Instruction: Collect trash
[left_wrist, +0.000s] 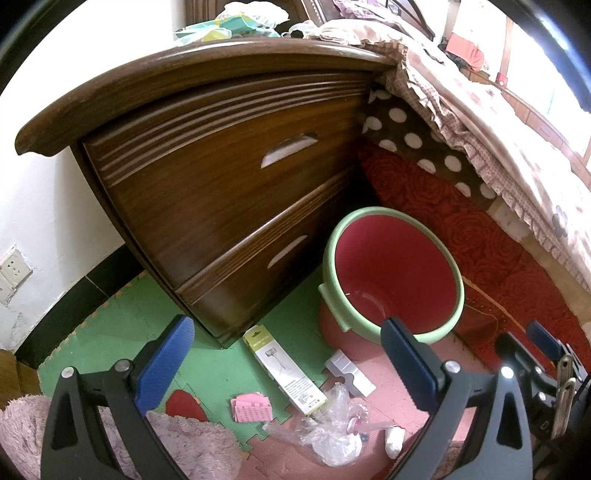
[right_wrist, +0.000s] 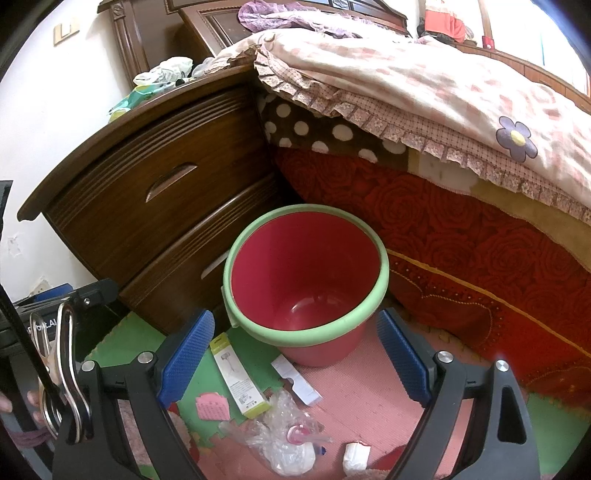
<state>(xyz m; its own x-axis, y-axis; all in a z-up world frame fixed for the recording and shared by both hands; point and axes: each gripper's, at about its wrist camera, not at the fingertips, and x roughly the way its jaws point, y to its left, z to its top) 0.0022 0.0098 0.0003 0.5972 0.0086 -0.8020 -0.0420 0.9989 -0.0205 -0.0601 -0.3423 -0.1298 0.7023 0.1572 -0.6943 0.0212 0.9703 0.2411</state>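
Note:
A red bin with a green rim (left_wrist: 393, 275) (right_wrist: 306, 273) stands empty on the foam floor mat between the nightstand and the bed. In front of it lie a long white and yellow box (left_wrist: 284, 373) (right_wrist: 238, 376), a white cardboard insert (left_wrist: 349, 373) (right_wrist: 295, 378), a pink paper scrap (left_wrist: 251, 408) (right_wrist: 212, 406), a crumpled clear plastic bag (left_wrist: 332, 430) (right_wrist: 280, 435) and a small white wad (left_wrist: 393, 441) (right_wrist: 356, 456). My left gripper (left_wrist: 284, 363) and right gripper (right_wrist: 297, 354) both hover above the litter, open and holding nothing.
A dark wooden nightstand (left_wrist: 207, 177) (right_wrist: 147, 195) with two drawers stands left of the bin, clutter on top. The bed with a red rose cover (right_wrist: 461, 236) and frilled quilt (left_wrist: 480, 122) rises on the right. A fluffy pink rug (left_wrist: 155, 443) lies near left.

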